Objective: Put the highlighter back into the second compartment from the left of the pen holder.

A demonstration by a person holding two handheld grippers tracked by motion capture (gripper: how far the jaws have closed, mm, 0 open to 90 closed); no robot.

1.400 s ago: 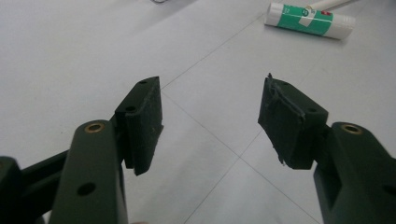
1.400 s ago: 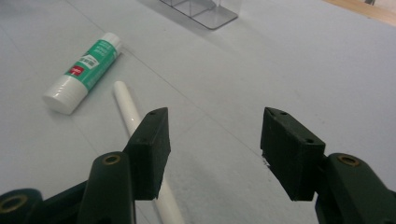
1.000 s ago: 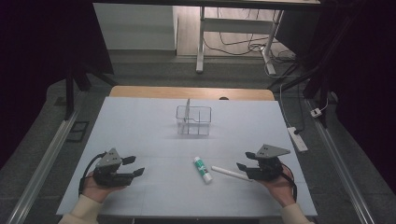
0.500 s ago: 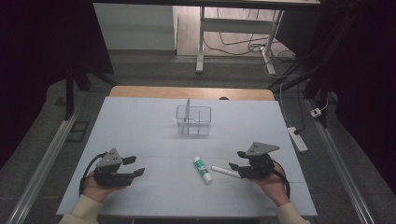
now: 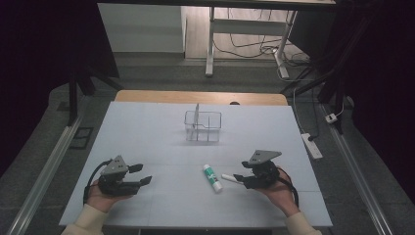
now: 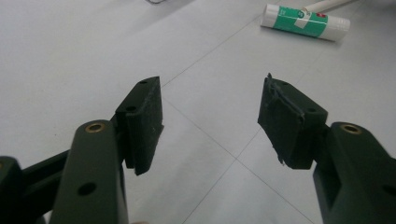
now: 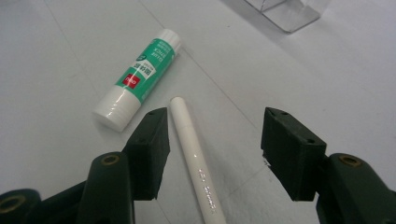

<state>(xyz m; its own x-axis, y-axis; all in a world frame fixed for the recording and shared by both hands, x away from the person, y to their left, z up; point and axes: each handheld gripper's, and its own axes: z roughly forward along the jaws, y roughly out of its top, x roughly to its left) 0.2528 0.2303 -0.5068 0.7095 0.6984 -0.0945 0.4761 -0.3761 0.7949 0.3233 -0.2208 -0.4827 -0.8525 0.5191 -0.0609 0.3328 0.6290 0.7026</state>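
The pen (image 7: pixel 196 158), a slim white stick, lies flat on the tabletop (image 5: pixel 156 127) between the jaws of the right hand-held gripper (image 7: pixel 212 149). It sits nearer the left pad than the right, and neither pad presses on it, so this gripper is released and straddling the pen rather than grasping it. Judging by that straddle, the pen is the thing about to be picked up: the jaws are spread wide enough to take its thin barrel with room to spare, and they run roughly along its length, so a closing would pinch across the barrel.

Just beside the pen's far tip lies the glue stick (image 7: pixel 140 77), white with a green label, also on its side and angled away from the pen. The two are close but I cannot tell whether they touch. That closeness matters, since a careless closing could nudge the glue stick.

Farther back on the tabletop stands a clear bin (image 5: pixel 202 126) with a divider, upright and well apart from both; it looks like the likely place for these things to go.

The left hand-held gripper (image 6: pixel 210 121) rests low over bare tabletop at the near left, released with nothing between its jaws, kept clear of the work.
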